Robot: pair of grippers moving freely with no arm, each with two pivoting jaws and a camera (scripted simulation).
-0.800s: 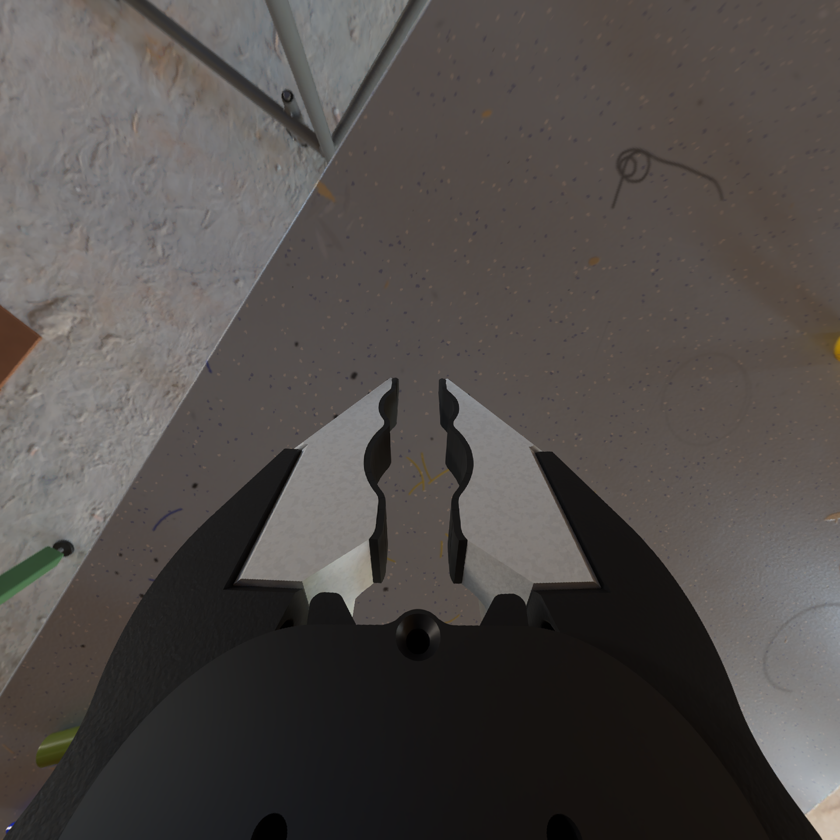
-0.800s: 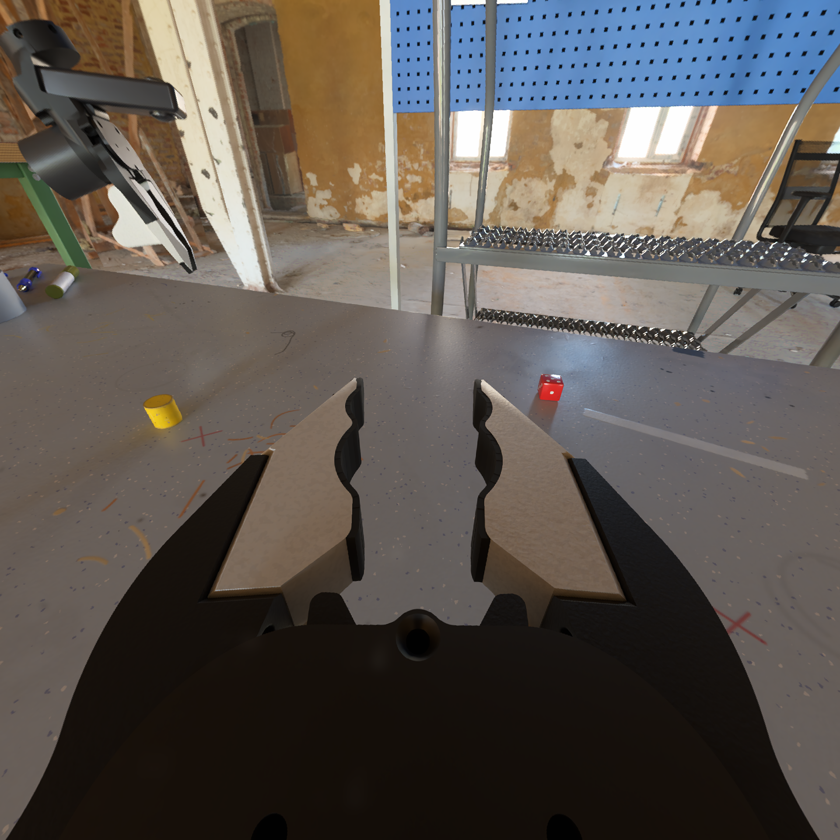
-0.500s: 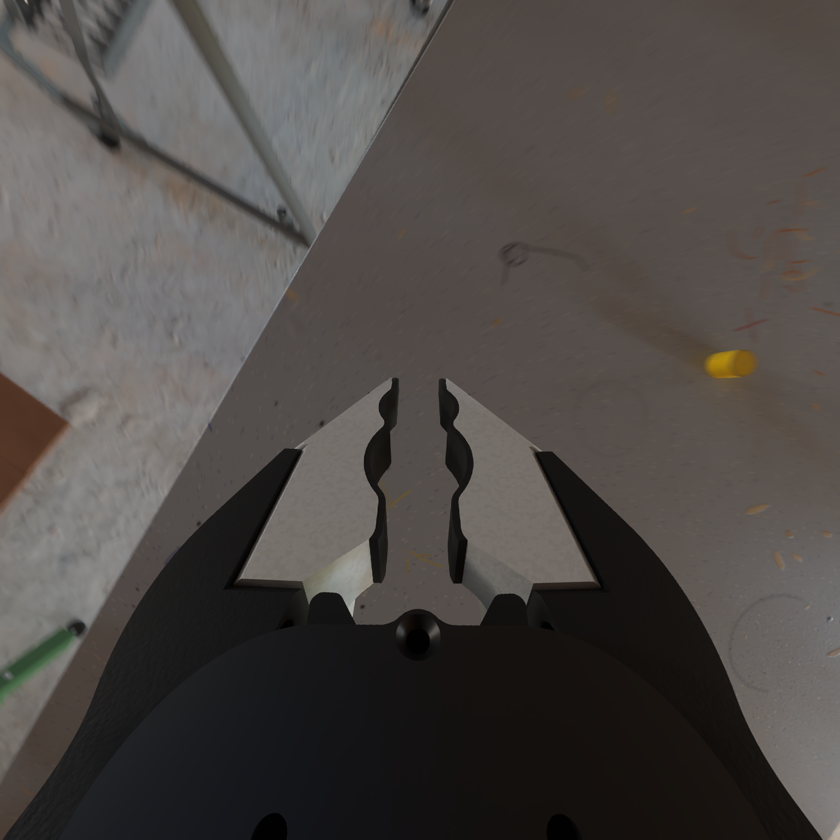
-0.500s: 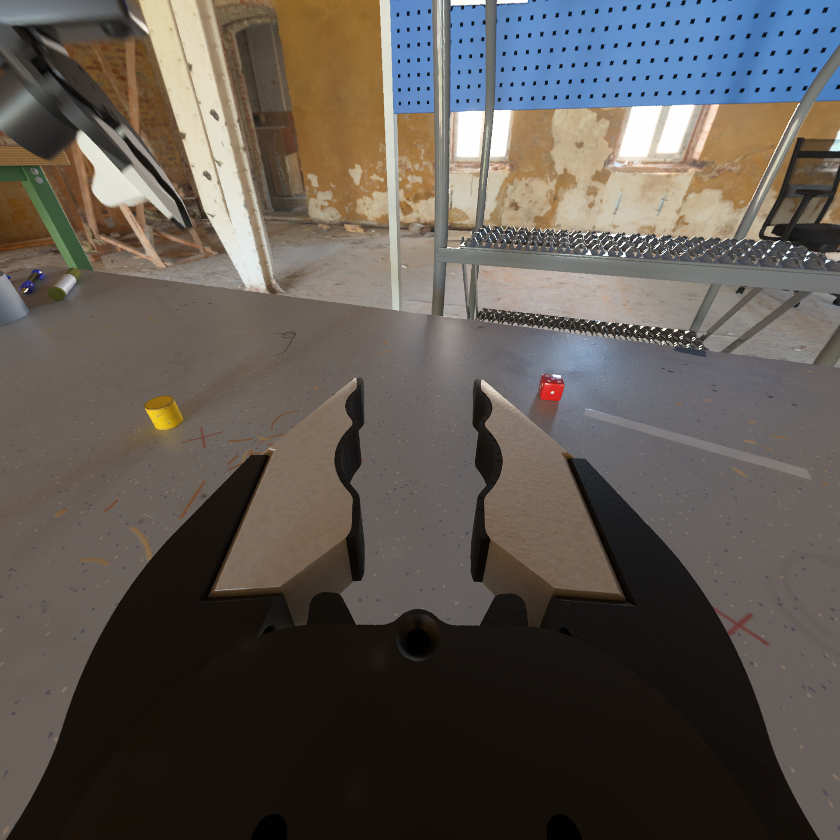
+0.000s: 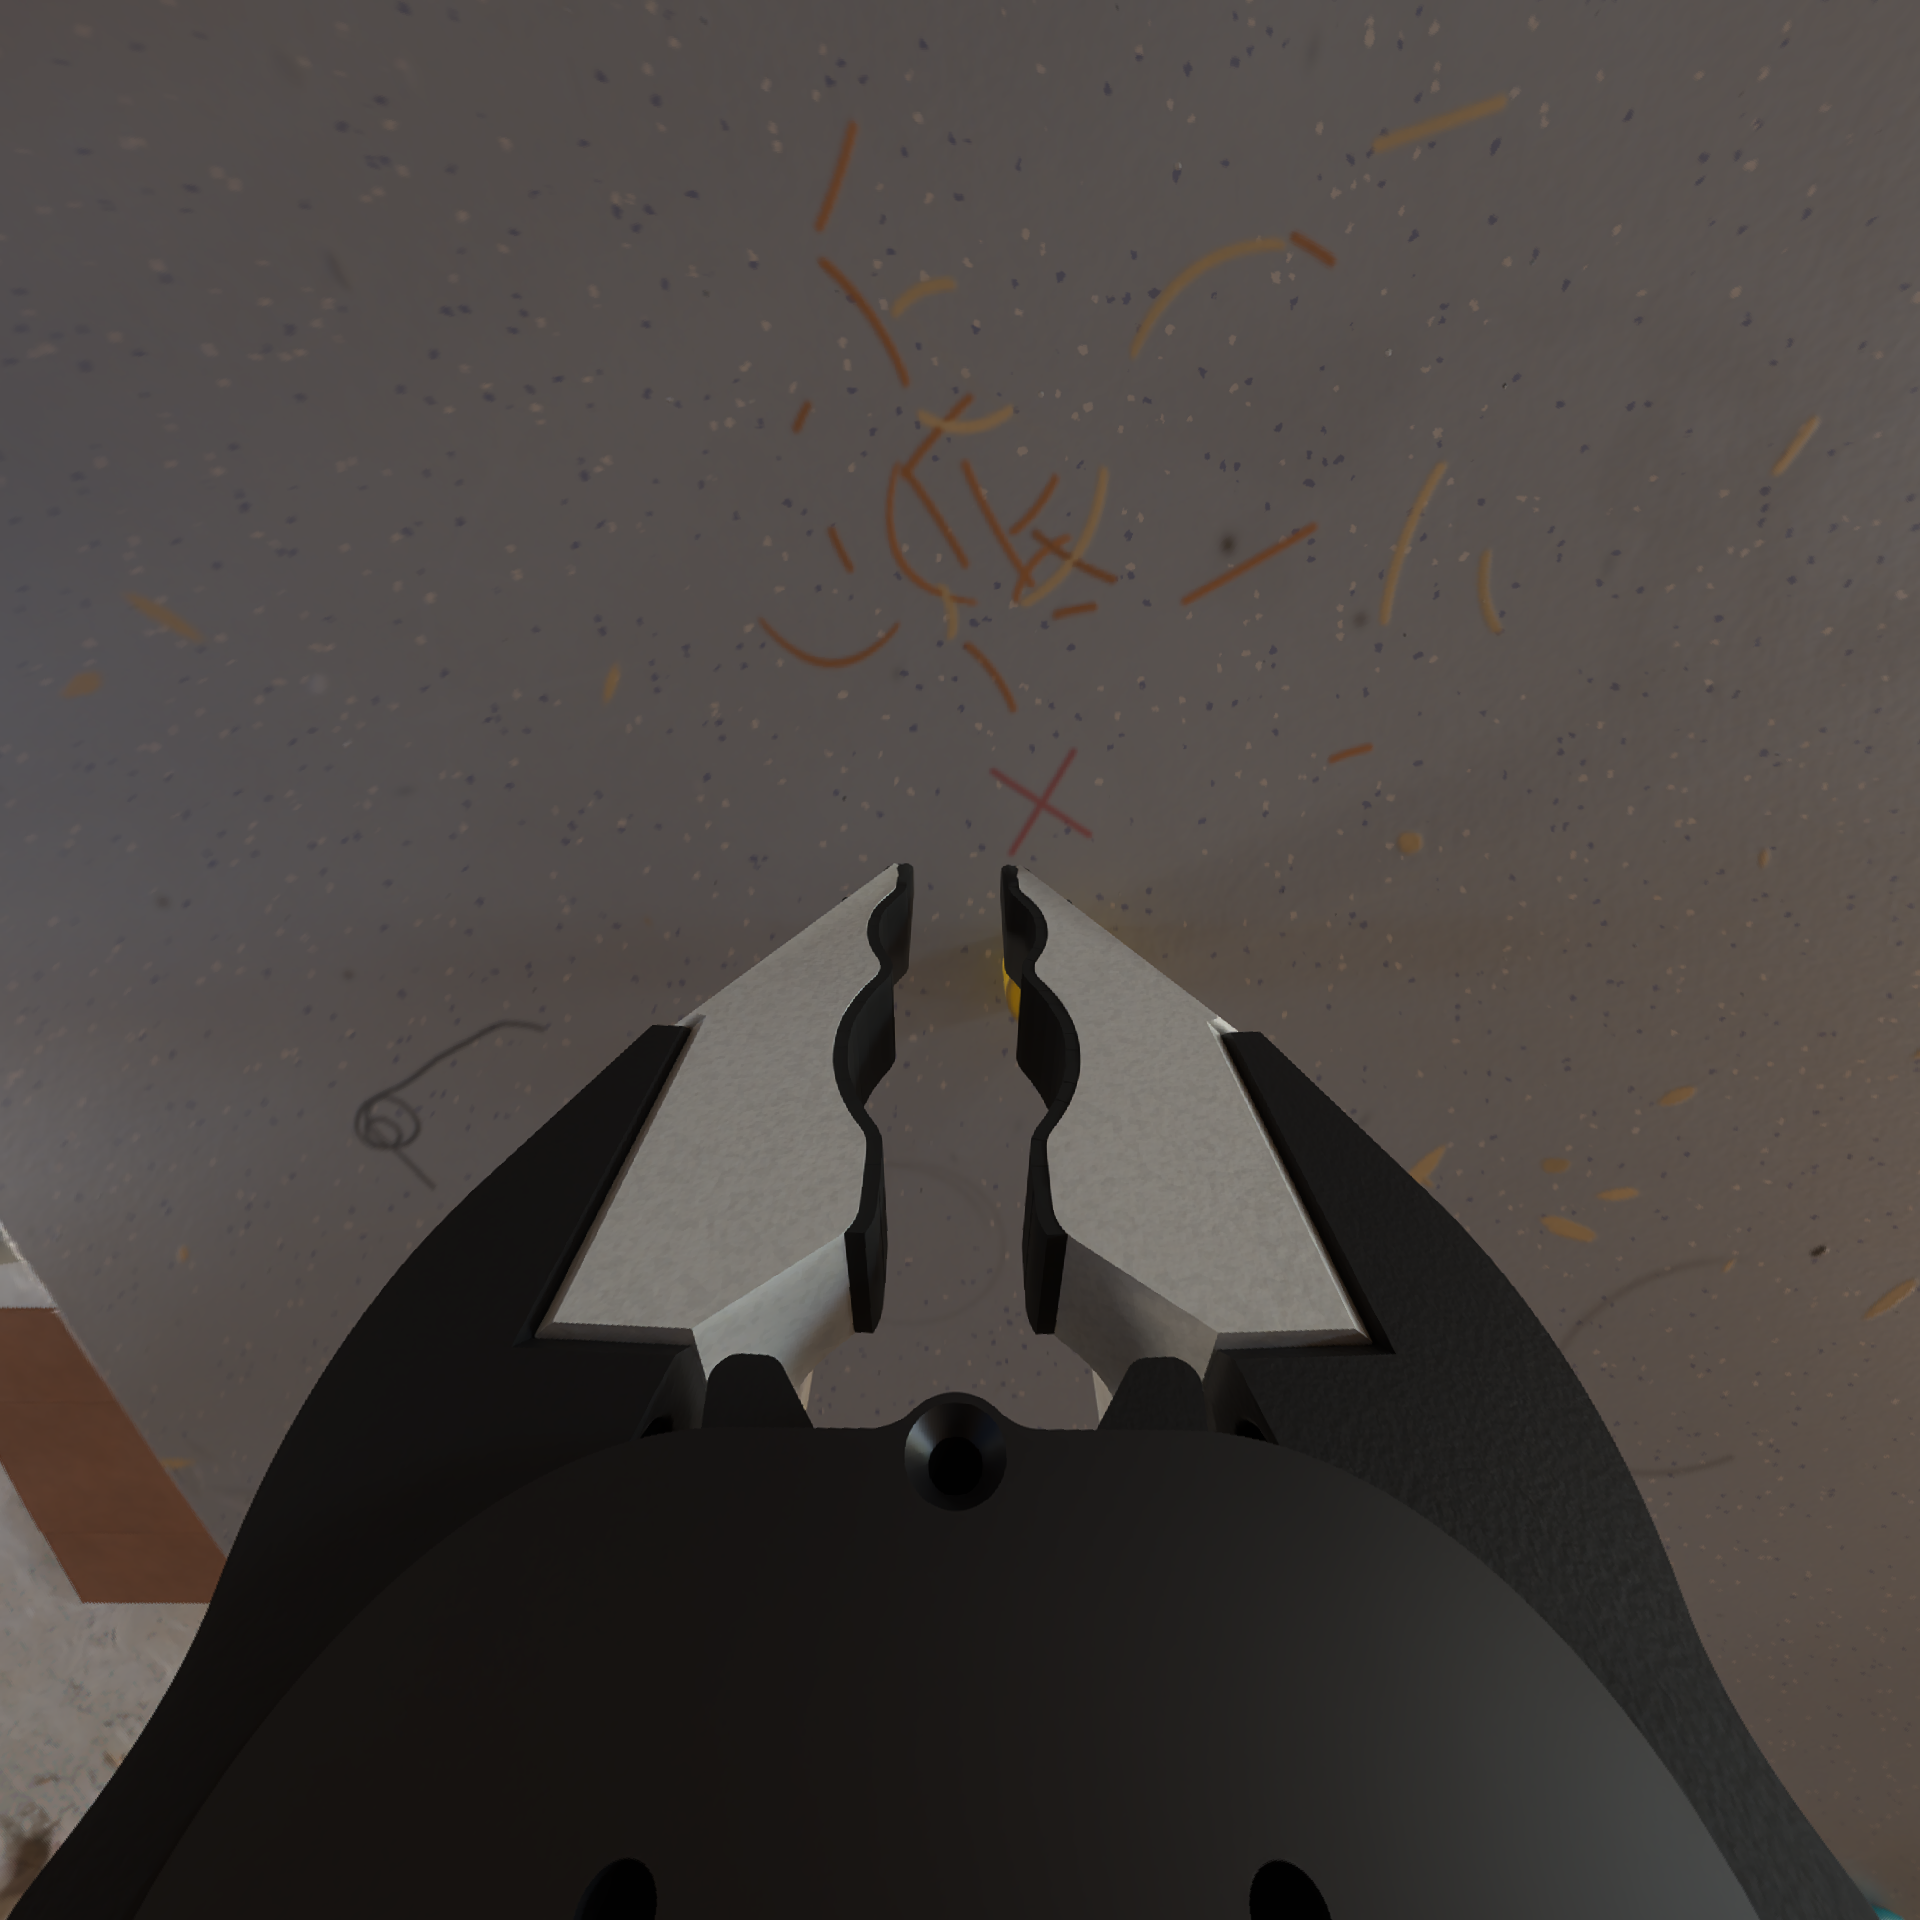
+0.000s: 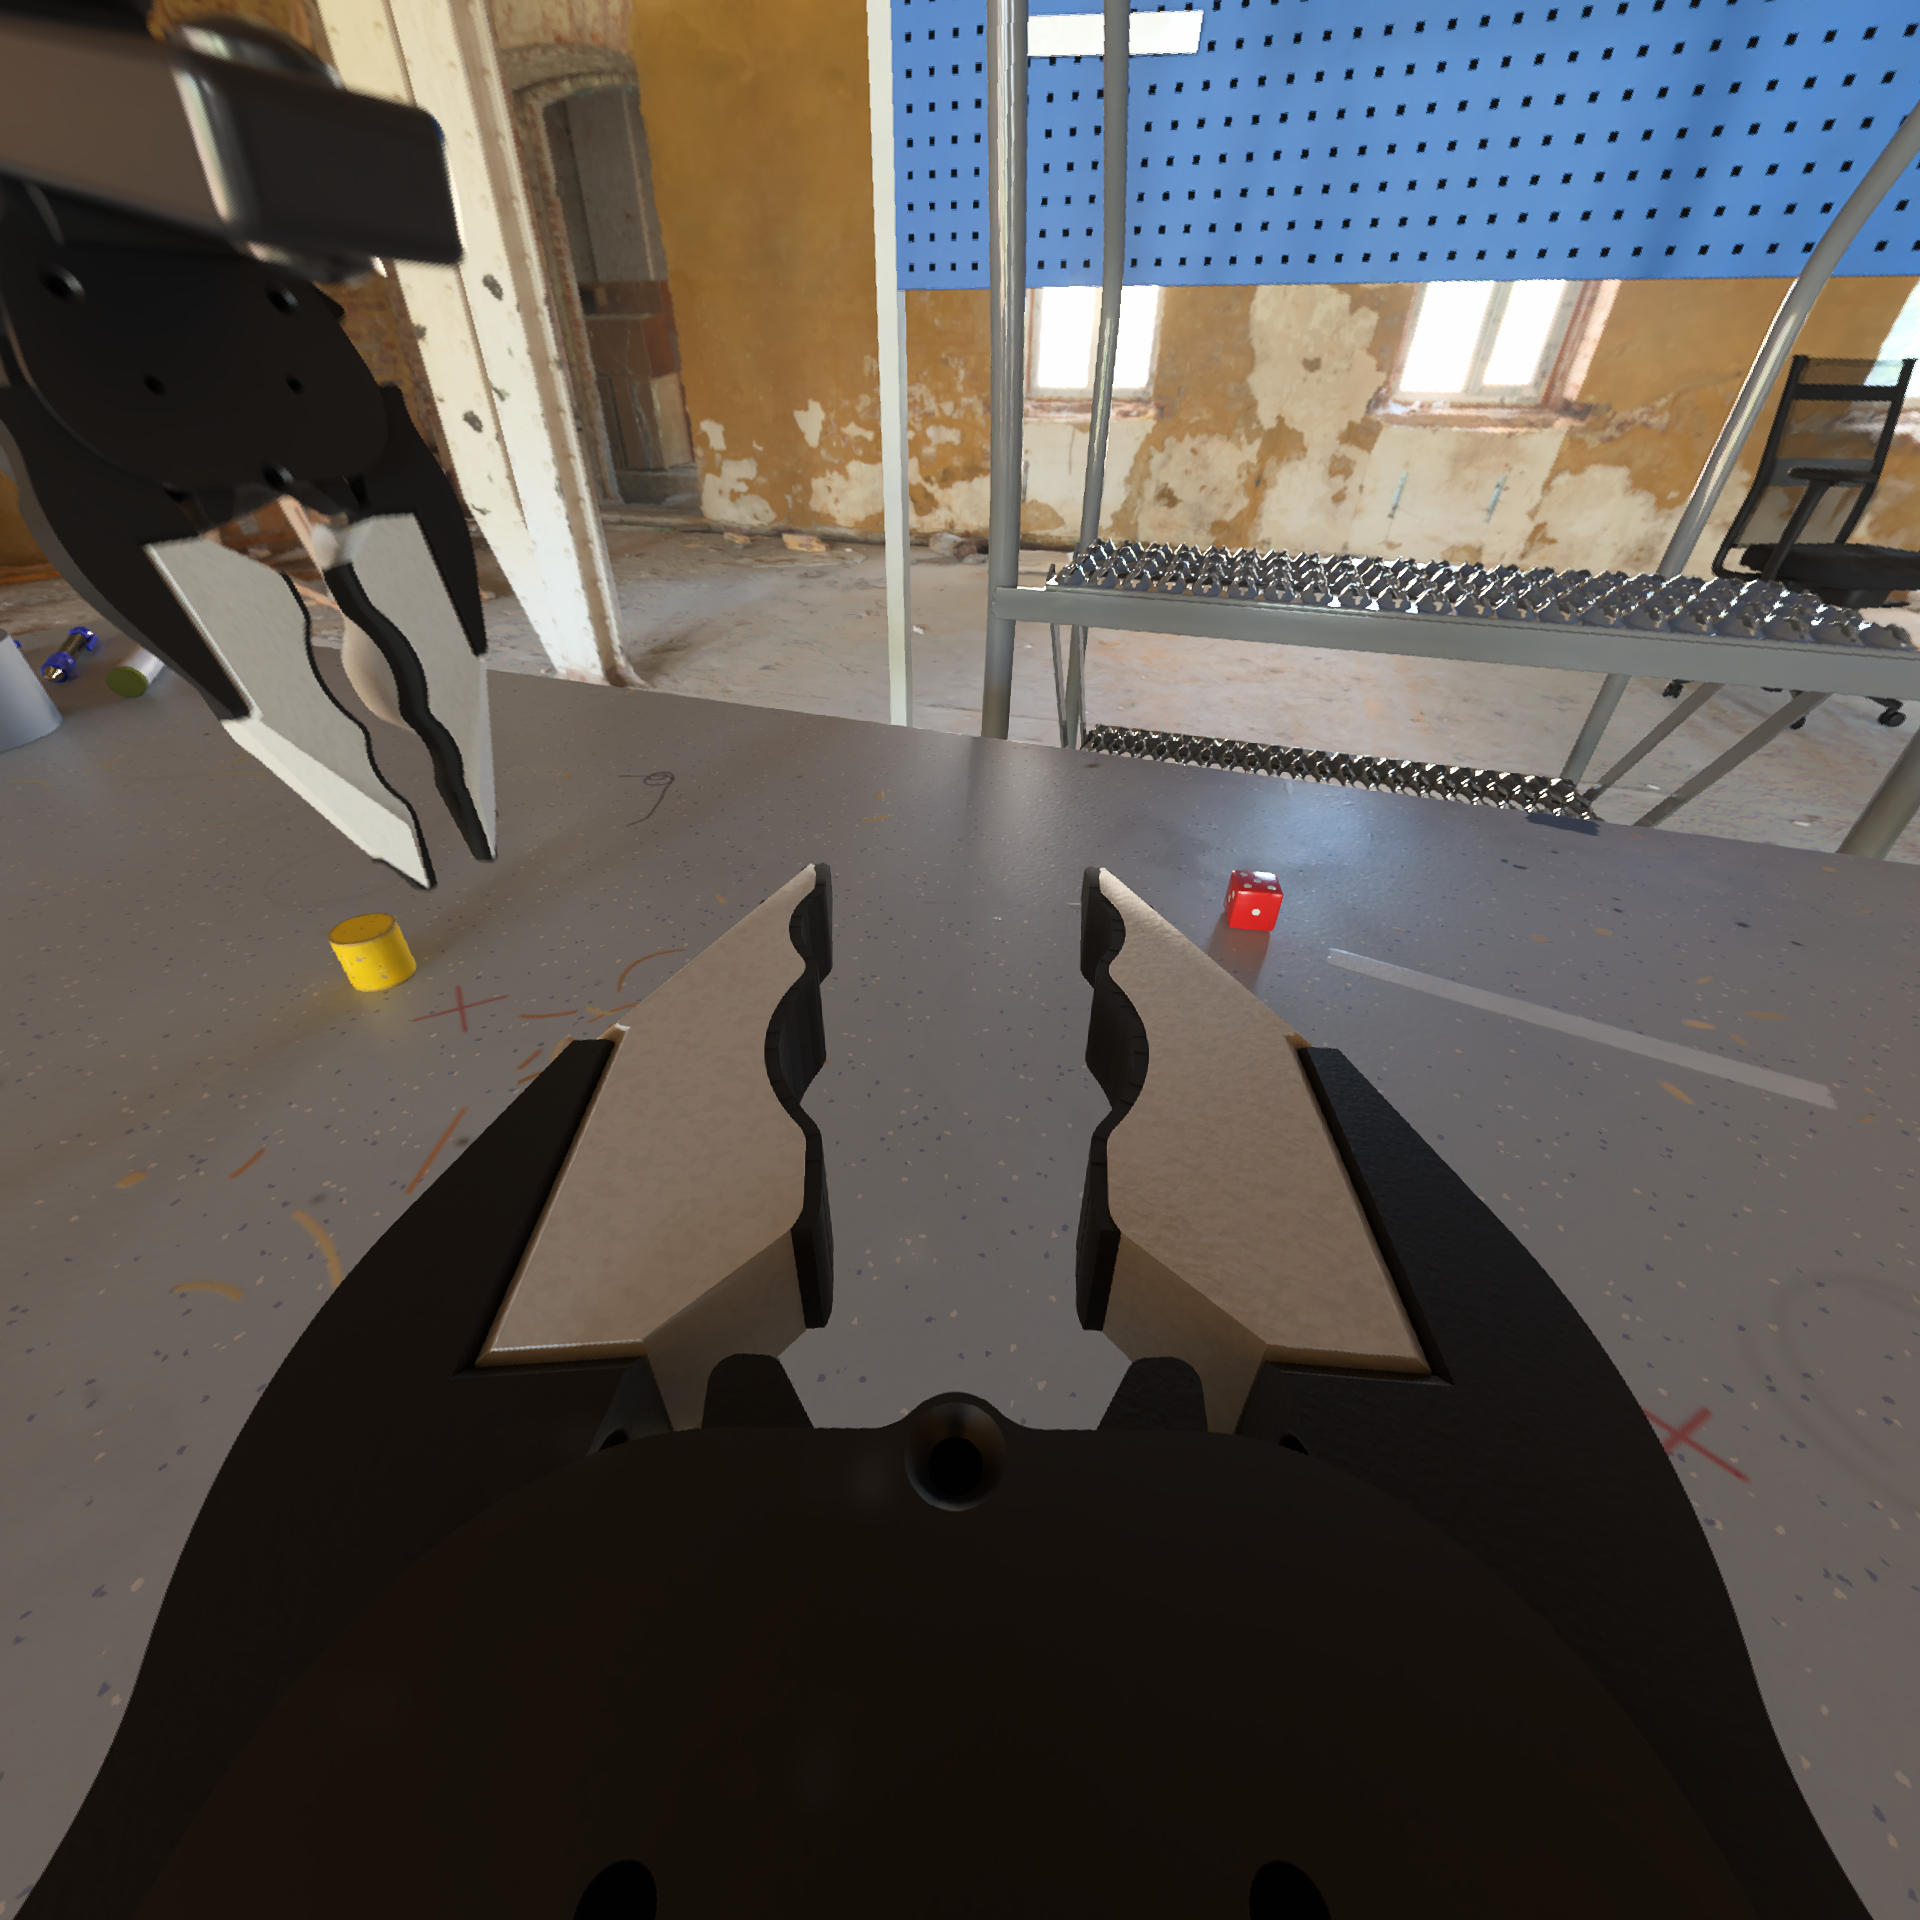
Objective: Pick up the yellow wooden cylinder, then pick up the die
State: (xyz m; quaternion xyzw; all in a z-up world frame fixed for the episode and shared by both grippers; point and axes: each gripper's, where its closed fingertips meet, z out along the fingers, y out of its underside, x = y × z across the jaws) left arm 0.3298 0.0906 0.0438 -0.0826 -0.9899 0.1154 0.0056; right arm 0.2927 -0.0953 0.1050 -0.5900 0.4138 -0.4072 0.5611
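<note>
The yellow wooden cylinder (image 6: 372, 951) stands upright on the grey table (image 6: 1558, 1195), left of centre. The red die (image 6: 1254, 900) sits farther right, just beyond my right fingertip. My left gripper (image 6: 455, 871) hovers tilted above the table, its tips just behind and to the right of the cylinder, with a narrow gap and nothing in it. In the left wrist view the left gripper (image 5: 956, 871) points down at the table, and only a sliver of the cylinder (image 5: 1008, 987) shows behind the right finger. My right gripper (image 6: 956, 883) is open and empty, low over the table.
A grey container (image 6: 16, 707), a blue bolt (image 6: 68, 655) and a green-capped tube (image 6: 135, 675) lie at the far left. A white tape strip (image 6: 1579, 1029) lies right of the die. A metal rack (image 6: 1455, 623) stands behind the table's far edge. Red crosses mark the tabletop.
My left gripper swung from the table's far left edge in over the table and down to the cylinder. Its gap is unchanged. The right gripper, cylinder and die have not moved.
</note>
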